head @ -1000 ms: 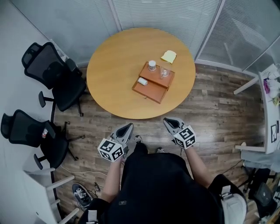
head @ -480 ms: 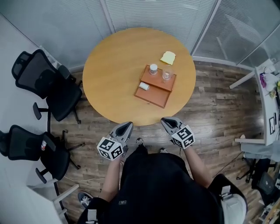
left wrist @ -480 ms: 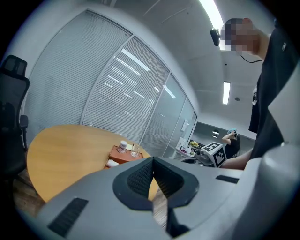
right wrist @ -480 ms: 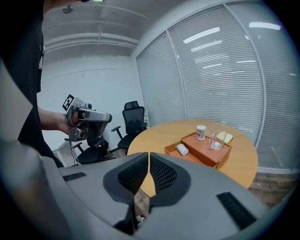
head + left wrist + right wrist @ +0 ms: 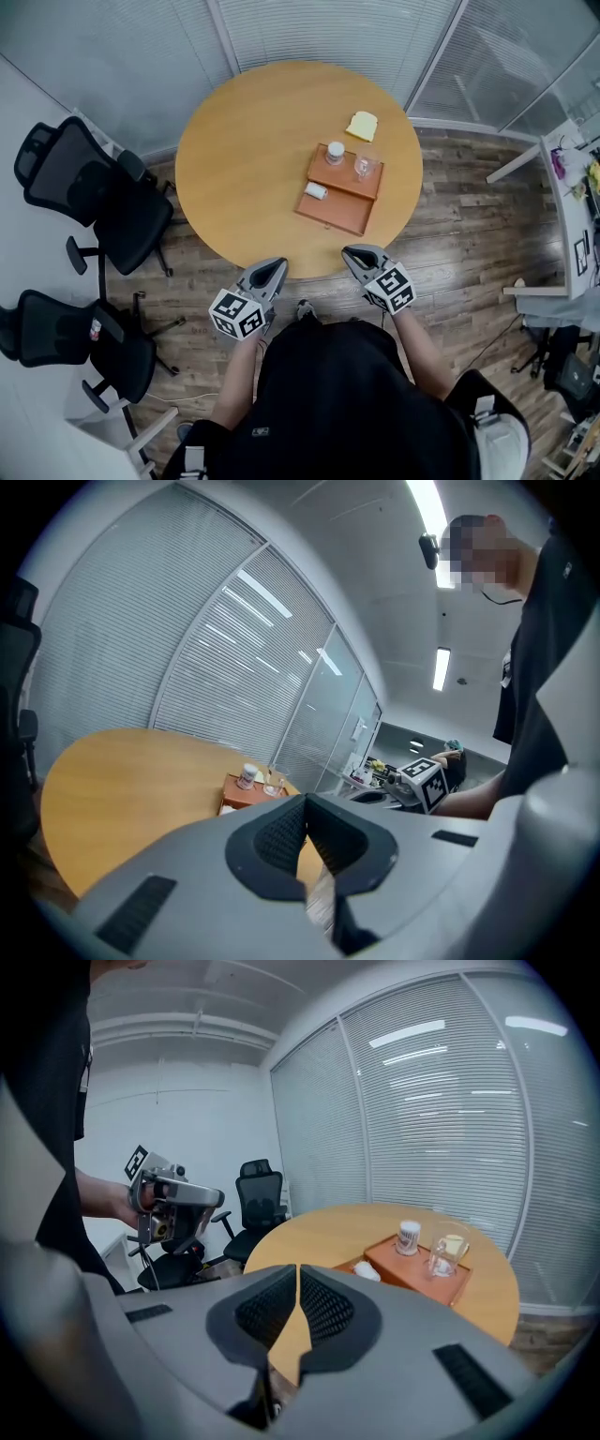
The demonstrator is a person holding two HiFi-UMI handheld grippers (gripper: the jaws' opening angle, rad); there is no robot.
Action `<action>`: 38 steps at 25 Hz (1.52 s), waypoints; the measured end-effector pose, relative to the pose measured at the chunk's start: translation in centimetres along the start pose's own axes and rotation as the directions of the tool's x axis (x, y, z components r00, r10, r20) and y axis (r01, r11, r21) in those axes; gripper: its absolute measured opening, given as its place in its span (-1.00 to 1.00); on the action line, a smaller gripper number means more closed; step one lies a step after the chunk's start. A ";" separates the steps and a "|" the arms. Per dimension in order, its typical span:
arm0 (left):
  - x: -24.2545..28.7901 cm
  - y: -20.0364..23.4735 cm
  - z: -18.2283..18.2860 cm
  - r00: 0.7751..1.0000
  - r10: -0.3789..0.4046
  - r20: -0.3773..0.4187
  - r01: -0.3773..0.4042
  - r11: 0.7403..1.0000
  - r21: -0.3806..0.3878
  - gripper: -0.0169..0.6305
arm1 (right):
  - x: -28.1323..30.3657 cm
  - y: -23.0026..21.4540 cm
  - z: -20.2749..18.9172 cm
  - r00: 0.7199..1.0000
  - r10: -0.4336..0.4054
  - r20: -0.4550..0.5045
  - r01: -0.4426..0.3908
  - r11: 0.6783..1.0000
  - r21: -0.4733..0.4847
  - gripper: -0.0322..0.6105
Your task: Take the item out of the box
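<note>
1. Left tongs [image 5: 272,270], right tongs [image 5: 356,255]: both pressed together, empty, at the near edge of the table [image 5: 244,159].
2. White roll [image 5: 316,191]: lying in the box [image 5: 337,212], well ahead of both tongs.
3. Risk: the glass [image 5: 363,168] and jar [image 5: 335,153] stand just beyond the roll, so an overreach would likely topple them.

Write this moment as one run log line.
left gripper: shut, empty | right gripper: shut, empty | white item: in open drawer, untouched
</note>
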State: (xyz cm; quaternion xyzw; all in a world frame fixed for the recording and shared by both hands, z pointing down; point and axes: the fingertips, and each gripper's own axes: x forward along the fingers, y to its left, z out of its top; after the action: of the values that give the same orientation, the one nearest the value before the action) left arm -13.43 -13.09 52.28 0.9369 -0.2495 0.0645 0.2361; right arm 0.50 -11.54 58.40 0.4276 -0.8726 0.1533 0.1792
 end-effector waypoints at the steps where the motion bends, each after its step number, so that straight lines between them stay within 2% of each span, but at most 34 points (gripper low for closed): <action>1: -0.2 0.4 0.1 1.000 -0.005 -0.003 0.005 1.000 -0.001 -0.93 | 0.4 0.0 0.3 1.000 -0.008 0.004 0.008 1.000 0.000 -0.88; 6: -0.6 2.3 0.5 0.999 -0.030 -0.014 0.030 1.000 -0.006 -0.93 | 1.7 -0.2 1.1 0.999 -0.048 0.005 0.048 0.999 0.011 -0.88; 11: -0.7 2.7 0.5 0.999 -0.031 -0.022 0.030 0.999 -0.014 -0.93 | 2.3 0.3 0.3 0.999 -0.045 -0.026 0.045 0.999 -0.002 -0.88; 17: -0.4 3.2 0.4 1.000 0.018 -0.009 -0.019 0.999 -0.038 -0.93 | 3.5 -1.3 0.6 0.999 -0.023 -0.027 0.023 1.000 -0.011 -0.88; 25: 1.2 4.7 2.6 0.988 0.146 0.046 -0.143 0.987 -0.067 -0.93 | 6.7 -4.9 1.7 0.995 0.084 -0.062 -0.088 0.994 -0.069 -0.87; 31: 3.7 5.1 3.9 0.980 0.190 0.056 -0.186 0.980 -0.068 -0.93 | 8.7 -7.6 2.2 0.986 0.139 -0.088 -0.147 0.984 -0.099 -0.87; 38: 5.5 5.3 4.0 0.971 0.231 0.055 -0.226 0.970 -0.092 -0.93 | 11.0 -9.9 1.9 0.983 0.143 -0.119 -0.156 0.981 -0.115 -0.87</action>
State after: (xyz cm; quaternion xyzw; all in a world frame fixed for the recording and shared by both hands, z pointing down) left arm -11.28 -21.43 52.19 0.8927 -0.3659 0.0499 0.2582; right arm 1.83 -25.81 62.74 0.3397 -0.8989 0.1356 0.2414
